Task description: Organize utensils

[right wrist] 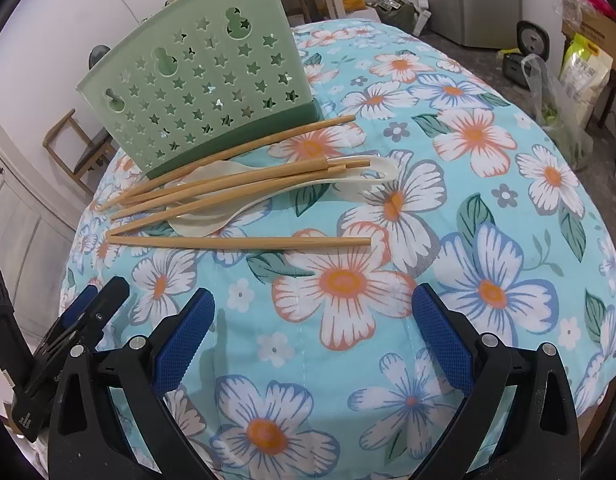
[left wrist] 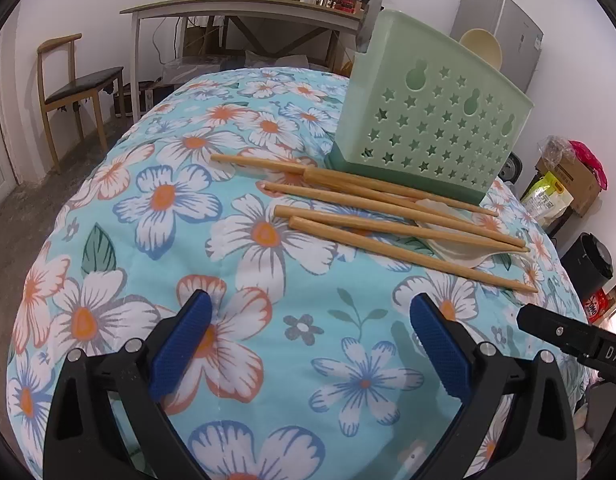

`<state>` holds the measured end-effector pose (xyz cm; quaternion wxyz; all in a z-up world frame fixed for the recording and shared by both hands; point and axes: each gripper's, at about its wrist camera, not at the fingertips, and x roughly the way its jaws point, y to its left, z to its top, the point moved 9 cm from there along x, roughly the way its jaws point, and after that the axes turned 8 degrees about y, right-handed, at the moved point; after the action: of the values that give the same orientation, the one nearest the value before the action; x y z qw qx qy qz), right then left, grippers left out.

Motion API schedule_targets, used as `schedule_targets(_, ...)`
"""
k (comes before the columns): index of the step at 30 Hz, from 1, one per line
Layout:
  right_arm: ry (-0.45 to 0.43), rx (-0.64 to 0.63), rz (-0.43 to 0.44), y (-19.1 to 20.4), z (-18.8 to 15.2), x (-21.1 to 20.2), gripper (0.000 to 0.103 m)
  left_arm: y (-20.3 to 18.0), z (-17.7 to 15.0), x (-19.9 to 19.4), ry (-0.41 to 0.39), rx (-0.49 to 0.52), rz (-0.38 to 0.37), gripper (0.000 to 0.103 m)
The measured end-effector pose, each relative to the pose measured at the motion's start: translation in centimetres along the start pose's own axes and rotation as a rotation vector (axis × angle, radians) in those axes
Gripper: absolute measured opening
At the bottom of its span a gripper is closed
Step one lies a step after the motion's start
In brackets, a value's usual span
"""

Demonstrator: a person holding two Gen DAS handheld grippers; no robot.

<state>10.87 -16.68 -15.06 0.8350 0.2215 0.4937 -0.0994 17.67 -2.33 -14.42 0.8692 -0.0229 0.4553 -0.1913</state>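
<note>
Five wooden chopsticks and two white spoons remain loose; sorting appears barely begun.

All five chopsticks lie flat on the flowered cloth covering the surface, just in front of the green star-perforated utensil holder, several crossing over the spoons. One cream-coloured utensil already stands in the holder, showing above its rim; whether anything else is inside cannot be told. Left gripper and right gripper both hover near the pile with fingers spread wide, holding nothing. Judged remaining: every chopstick and both spoons still need lifting and placing upright in the holder.
</note>
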Motion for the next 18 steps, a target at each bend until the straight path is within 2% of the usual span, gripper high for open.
schedule_targets(7, 0.005, 0.014, 0.013, -0.05, 0.21, -0.01, 0.095, 0.04, 0.03, -0.13, -0.01, -0.014, -0.021, 0.097)
schedule_targets(18, -0.002, -0.03, 0.022, 0.33, 0.16, 0.05, 0.095, 0.27, 0.0, -0.17, -0.005, -0.006, -0.004, 0.097)
